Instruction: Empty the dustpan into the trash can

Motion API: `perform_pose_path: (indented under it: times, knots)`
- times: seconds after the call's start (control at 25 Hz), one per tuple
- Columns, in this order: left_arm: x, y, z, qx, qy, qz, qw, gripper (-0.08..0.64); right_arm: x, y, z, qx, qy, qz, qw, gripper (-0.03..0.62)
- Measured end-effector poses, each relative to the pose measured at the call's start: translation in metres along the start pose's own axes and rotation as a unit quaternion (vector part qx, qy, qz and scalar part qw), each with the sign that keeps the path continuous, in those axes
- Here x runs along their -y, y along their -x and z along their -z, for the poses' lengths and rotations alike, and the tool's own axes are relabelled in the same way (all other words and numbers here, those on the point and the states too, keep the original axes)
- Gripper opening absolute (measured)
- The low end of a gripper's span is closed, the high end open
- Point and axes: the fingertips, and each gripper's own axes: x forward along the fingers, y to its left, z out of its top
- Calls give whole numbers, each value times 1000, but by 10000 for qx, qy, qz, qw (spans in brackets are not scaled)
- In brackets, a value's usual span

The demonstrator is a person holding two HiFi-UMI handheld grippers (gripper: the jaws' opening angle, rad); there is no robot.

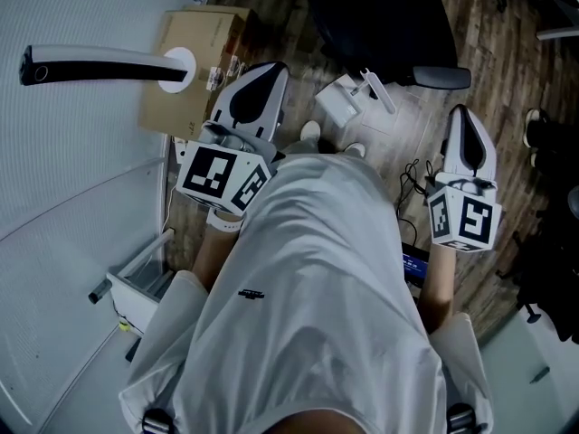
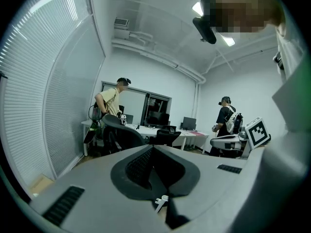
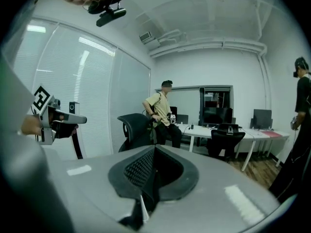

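Observation:
I see no dustpan and no trash can that I can make out in any view. In the head view my left gripper [image 1: 269, 69] is held level in front of the person's white-clad body, jaws together with nothing between them. My right gripper [image 1: 460, 113] is out to the right over the wooden floor, also shut and empty. The left gripper view shows its jaws [image 2: 153, 151] closed on each other, and the right gripper's marker cube [image 2: 257, 132] at the right. In the right gripper view the jaws [image 3: 154, 152] are closed too, with the left gripper's cube [image 3: 41, 101] at the far left.
A black bar [image 1: 99, 65] with a white disc juts out over a cardboard box [image 1: 185, 57] by the blinds. A black office chair [image 1: 380, 21], a white box [image 1: 348, 98] and cables [image 1: 412, 183] lie ahead. Two people [image 2: 114, 106] [image 2: 226, 115] stand by desks.

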Motion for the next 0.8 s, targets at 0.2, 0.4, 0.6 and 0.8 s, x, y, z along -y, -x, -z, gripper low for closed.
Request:
perform_pose_path:
  times: [0.2,0.4,0.6,0.8]
  knots:
    - [-2,1,-2,30,-6,17,10000,6,-7,-1,0,-4,-3,-99,10000,12]
    - [2,-3,0,43,22,30,10000,6,-3,1,6,-27,91,-140,9999,12]
    - [5,-7,1,48,9,78,10000,6,-3,4,6,-32,239,-224,9995,12]
    - [5,-6,0,68,-4,79,9999,6,-2,1,4,-7,174,-208,9996,12]
